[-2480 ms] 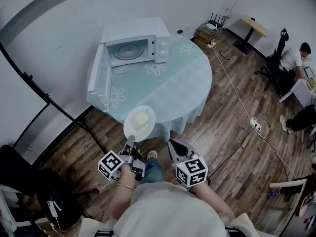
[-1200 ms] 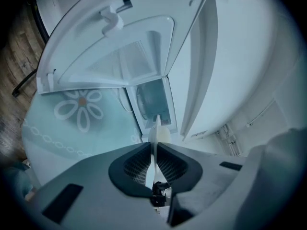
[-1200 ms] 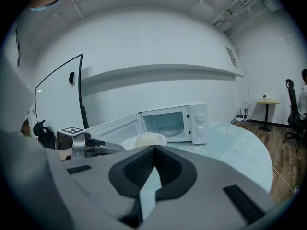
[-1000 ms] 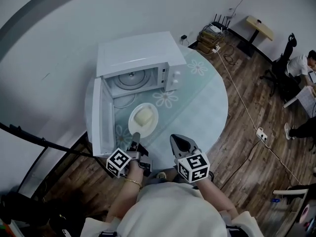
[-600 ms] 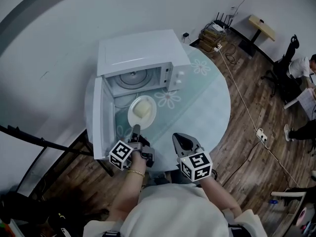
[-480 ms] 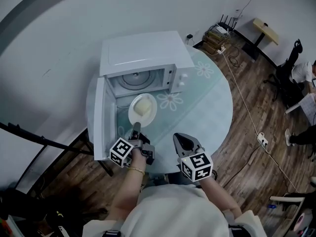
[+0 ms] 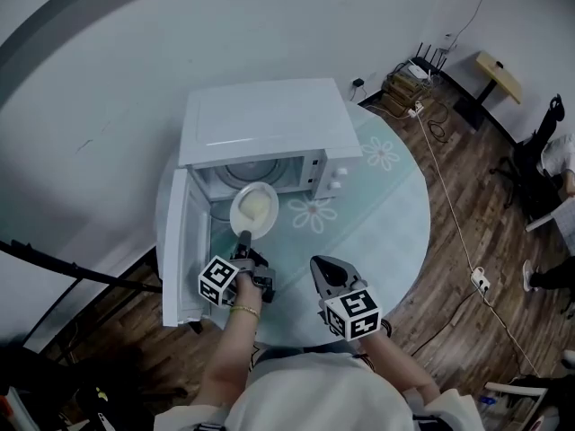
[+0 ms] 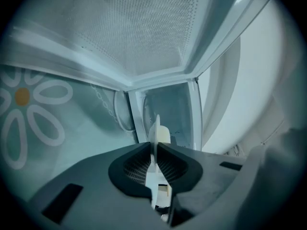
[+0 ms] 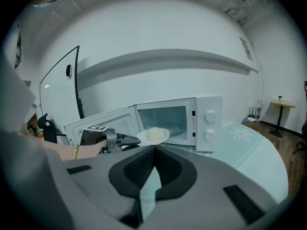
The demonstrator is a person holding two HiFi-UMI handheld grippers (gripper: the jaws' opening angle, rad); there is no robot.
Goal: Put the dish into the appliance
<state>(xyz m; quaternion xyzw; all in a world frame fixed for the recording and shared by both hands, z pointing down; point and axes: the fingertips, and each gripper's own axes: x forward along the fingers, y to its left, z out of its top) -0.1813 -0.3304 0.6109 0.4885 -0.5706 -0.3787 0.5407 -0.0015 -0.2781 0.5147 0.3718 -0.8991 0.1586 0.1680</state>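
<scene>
On the round counter, the open microwave is met at its cavity mouth by the plate, gripped by its near rim in the left tool and lying straight ahead of it, while the right tool is seen shut and empty.

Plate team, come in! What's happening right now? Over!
Left gripper shut on plate rim; right gripper shut, empty. Plate with pale food at microwave mouth, not set down. Door wide open, nothing blocking. Over.
</scene>
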